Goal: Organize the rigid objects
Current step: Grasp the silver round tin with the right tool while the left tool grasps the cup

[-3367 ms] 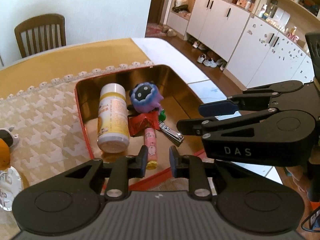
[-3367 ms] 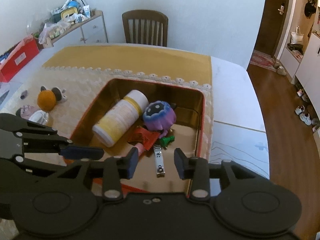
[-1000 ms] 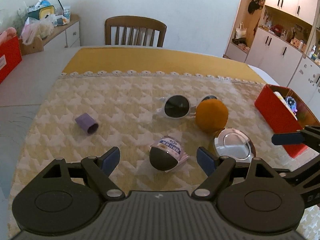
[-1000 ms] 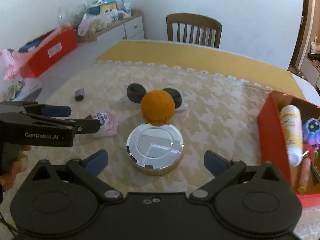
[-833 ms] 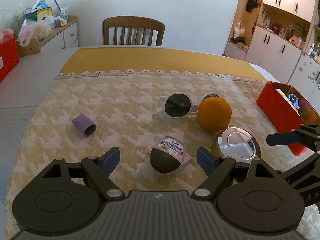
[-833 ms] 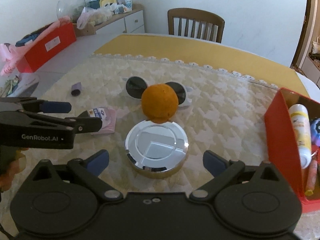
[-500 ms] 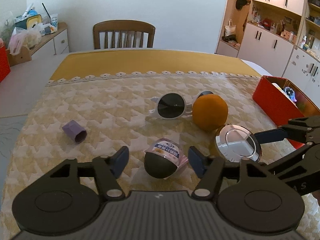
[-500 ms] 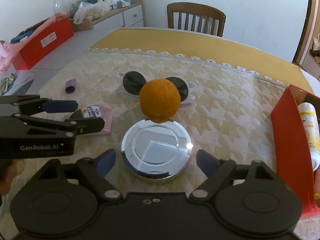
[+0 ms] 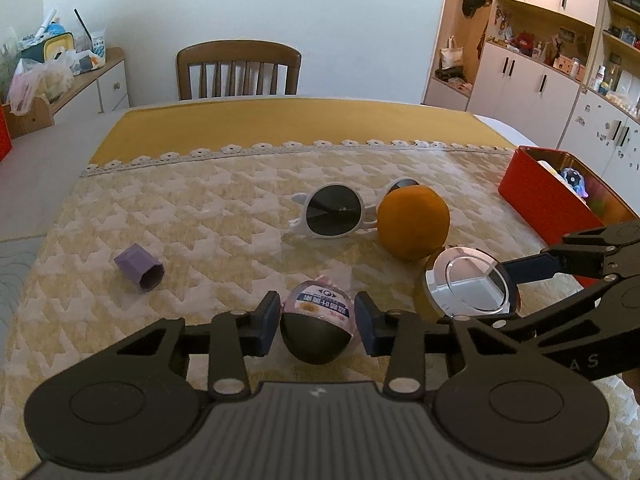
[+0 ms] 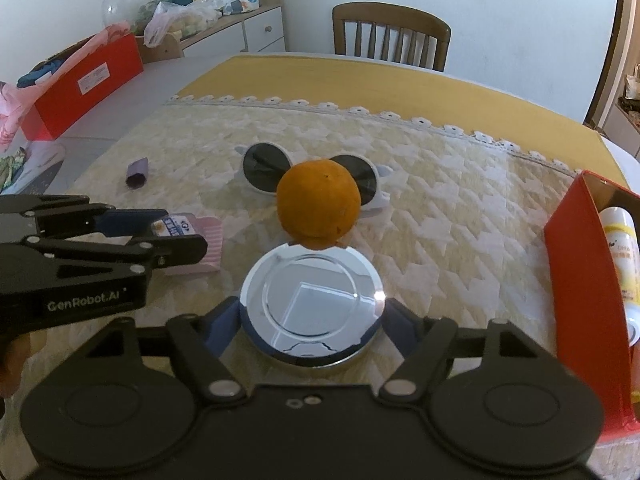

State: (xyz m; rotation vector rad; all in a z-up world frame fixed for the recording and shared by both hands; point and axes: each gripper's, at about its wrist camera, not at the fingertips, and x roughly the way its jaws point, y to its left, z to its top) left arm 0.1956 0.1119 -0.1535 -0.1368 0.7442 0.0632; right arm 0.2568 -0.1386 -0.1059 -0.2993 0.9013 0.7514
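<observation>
Both grippers were down on the tablecloth point(image 9: 224, 208) at once. The left gripper point(image 9: 317, 322) had its jaws closed in on a small dark capsule point(image 9: 316, 326) with a pink printed label, pads right up against its two sides, so it looked grasped. The capsule was sitting on the cloth near the front edge, on a pink striped packet point(image 10: 208, 240) as seen from the right wrist view.

The right gripper point(image 10: 312, 316) was wrapped around a round shiny tin point(image 10: 312, 304), its blue pads touching the rim on either side, so clenched on that one too. The tin sat just in front of an orange point(image 10: 318, 210), touching or nearly touching it, can't tell which. Behind the orange lay a pair of white-framed sunglasses point(image 9: 334, 212), lenses dark, partly hidden by the fruit.

A little purple cap point(image 9: 139, 266) lay on its side off to the left, well apart from everything else. Over on the right edge stood the red box point(image 9: 548, 204) with a white-and-yellow bottle point(image 10: 620, 256) lying inside, plus a blue toy point(image 9: 574, 180). A wooden chair point(image 9: 239, 70) stood at the far end of the table.
</observation>
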